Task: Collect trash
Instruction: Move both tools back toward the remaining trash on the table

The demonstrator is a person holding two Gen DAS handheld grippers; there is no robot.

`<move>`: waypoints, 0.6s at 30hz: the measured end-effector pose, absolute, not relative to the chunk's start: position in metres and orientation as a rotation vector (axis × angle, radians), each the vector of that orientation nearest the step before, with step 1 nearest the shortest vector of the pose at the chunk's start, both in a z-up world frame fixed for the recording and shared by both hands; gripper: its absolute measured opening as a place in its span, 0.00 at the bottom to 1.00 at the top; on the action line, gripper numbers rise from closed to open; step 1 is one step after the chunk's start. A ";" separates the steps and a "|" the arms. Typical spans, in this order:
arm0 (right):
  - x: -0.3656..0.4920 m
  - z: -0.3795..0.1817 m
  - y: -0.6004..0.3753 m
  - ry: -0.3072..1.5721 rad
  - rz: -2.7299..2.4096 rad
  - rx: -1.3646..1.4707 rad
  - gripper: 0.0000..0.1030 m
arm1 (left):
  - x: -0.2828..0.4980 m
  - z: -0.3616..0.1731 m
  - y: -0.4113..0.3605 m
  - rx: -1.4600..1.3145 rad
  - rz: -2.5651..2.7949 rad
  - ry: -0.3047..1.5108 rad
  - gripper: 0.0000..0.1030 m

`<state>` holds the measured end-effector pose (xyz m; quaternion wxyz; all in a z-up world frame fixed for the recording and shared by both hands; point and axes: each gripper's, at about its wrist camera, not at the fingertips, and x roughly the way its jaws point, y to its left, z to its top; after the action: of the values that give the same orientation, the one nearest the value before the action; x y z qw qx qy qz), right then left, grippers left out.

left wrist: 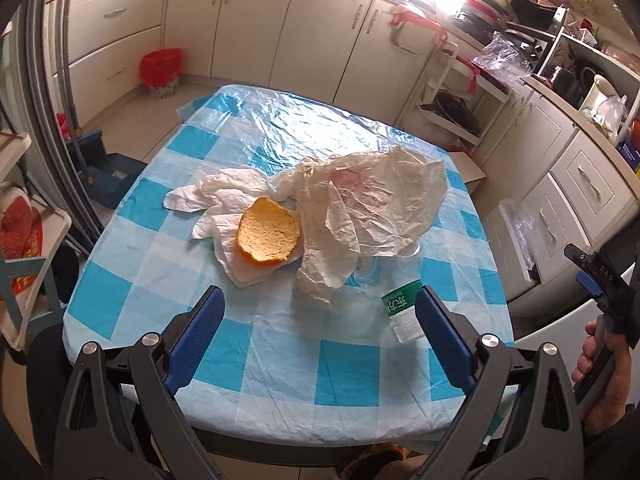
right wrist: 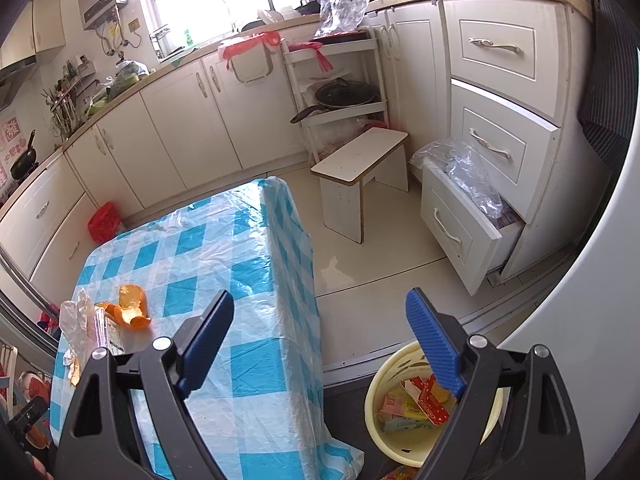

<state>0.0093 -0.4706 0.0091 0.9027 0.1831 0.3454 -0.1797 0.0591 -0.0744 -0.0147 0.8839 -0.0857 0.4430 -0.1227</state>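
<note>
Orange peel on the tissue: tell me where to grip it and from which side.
Grip the orange peel across its raised rim, coming from above and the near side with the open left hand-held gripper. It lies like a shallow cup, pith up, on the white tissue, so its edge stands free. Its right side sits close to the crumpled plastic bag, so avoid that side.

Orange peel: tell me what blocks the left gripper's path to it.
Nothing visible does. The left gripper hangs open above the near table edge, with only bare checkered cloth before the orange peel. The crumpled plastic bag lies beside the peel, to its right.
</note>
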 end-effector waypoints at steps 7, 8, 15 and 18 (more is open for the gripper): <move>0.018 0.007 -0.459 0.730 -0.344 0.365 0.82 | 0.058 -0.015 -0.076 -0.145 -0.243 0.910 0.89; 0.019 0.007 -0.458 0.732 -0.340 0.364 0.82 | 0.057 -0.014 -0.077 -0.139 -0.244 0.908 0.89; 0.029 0.006 -0.444 0.740 -0.311 0.364 0.82 | 0.057 -0.015 -0.072 -0.136 -0.236 0.908 0.89; 0.035 0.006 -0.437 0.746 -0.293 0.364 0.82 | 0.059 -0.015 -0.070 -0.135 -0.239 0.905 0.89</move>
<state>0.0355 -0.4367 0.0055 0.9047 0.1763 0.3610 -0.1417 0.0588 -0.0696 -0.0154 0.8902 -0.0648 0.4361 -0.1149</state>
